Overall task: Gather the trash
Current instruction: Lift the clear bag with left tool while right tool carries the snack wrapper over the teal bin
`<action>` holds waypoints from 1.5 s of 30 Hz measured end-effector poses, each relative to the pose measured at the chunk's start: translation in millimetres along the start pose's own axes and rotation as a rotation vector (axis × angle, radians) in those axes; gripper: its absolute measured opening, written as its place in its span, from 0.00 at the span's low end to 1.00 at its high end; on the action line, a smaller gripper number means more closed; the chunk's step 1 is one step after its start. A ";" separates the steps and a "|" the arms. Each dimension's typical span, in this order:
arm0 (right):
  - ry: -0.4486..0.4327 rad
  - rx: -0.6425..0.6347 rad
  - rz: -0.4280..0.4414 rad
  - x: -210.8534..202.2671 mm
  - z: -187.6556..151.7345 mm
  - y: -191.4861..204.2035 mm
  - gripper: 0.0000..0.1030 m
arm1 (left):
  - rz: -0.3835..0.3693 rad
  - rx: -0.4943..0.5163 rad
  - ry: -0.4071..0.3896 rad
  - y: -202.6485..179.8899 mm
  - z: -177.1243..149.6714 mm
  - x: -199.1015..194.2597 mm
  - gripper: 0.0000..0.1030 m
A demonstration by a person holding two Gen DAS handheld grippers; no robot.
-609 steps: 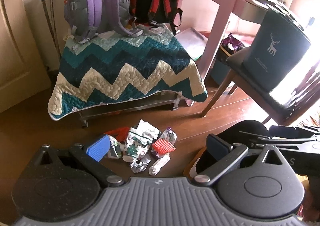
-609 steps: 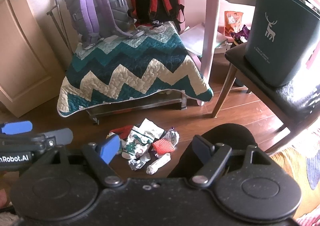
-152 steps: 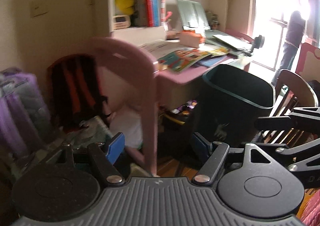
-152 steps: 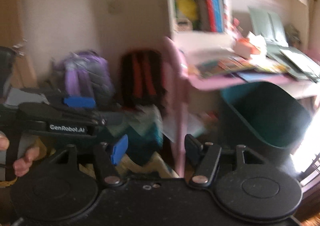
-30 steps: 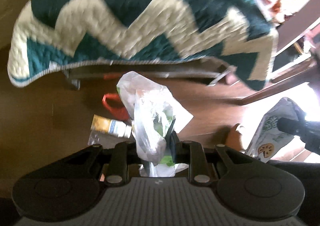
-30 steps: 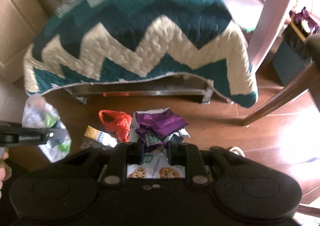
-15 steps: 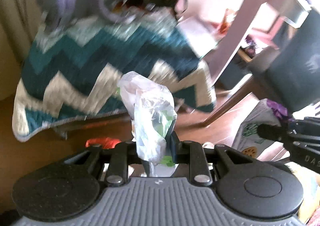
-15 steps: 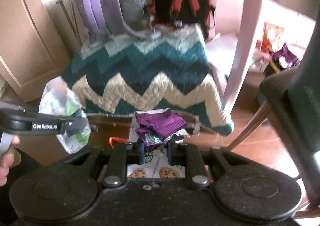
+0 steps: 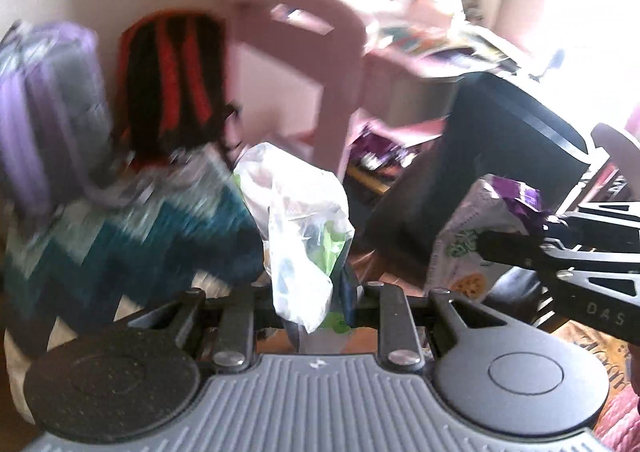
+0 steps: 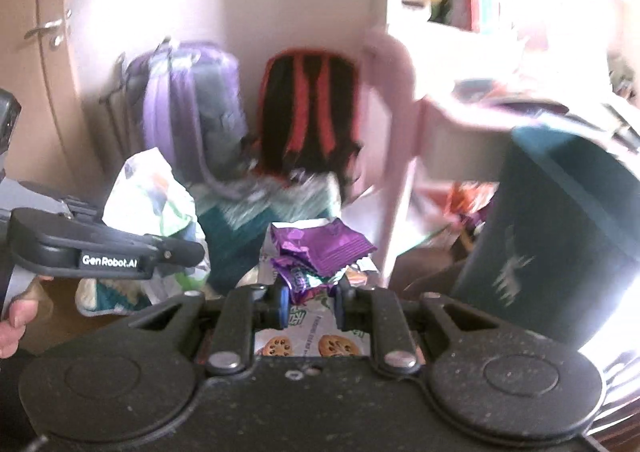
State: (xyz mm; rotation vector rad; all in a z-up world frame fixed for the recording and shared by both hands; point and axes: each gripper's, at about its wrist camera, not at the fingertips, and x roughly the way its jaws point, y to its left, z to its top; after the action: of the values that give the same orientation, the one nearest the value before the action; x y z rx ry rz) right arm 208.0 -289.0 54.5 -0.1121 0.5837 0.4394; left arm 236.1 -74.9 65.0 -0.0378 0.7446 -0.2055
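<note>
So a second ago we were both down low over the floor pile, staring at the zigzag quilt and the leftover bits on the boards; now both hands have swung up and the views are full of backpacks, the pink desk and the bin, all pretty smeared with motion blur.

Left claw (image 9: 308, 304) is clamped on a crumpled clear plastic bag (image 9: 298, 228) with some green stuff inside, sticking up out of the jaws. Right claw (image 10: 308, 298) is pinching a cookie packet (image 10: 310, 346) together with crinkled purple wrappers (image 10: 320, 252) that bunch up above the blue pads.

The thing that matters next, we reckon, is the dark teal trash bin (image 10: 560, 236). It sits ahead and off to the right of both claws, its open mouth up high and tilted toward us, beside the pink desk (image 9: 304, 52). In the left wrist view the right claw (image 9: 516, 240) with its packet is already between us and the bin (image 9: 472, 156), so the right hand looks nearer and probably drops first. The left one has further to cross.

Both loads stand taller than they are wide, so they'd likely need to clear the rim before letting go. Can't see inside the bin from here.
</note>
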 end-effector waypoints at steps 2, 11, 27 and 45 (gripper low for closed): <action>-0.030 -0.004 -0.025 -9.6 10.4 -9.6 0.18 | -0.022 0.033 -0.026 -16.8 18.9 -2.0 0.22; -0.183 0.019 -0.175 -55.8 62.4 -75.6 0.18 | -0.100 0.133 -0.156 -84.8 113.5 -11.1 0.22; -0.243 0.137 -0.387 -76.3 98.6 -197.1 0.18 | -0.214 0.245 -0.160 -199.8 201.4 51.8 0.22; 0.061 0.183 -0.336 12.4 34.2 -242.0 0.24 | -0.214 0.361 0.111 -247.1 176.8 189.7 0.22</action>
State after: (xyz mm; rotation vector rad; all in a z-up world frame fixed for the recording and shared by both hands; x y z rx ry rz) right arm 339.2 -494.9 71.1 -0.0474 0.6481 0.0560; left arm 448.9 -361.5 94.6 0.2392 0.8045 -0.5468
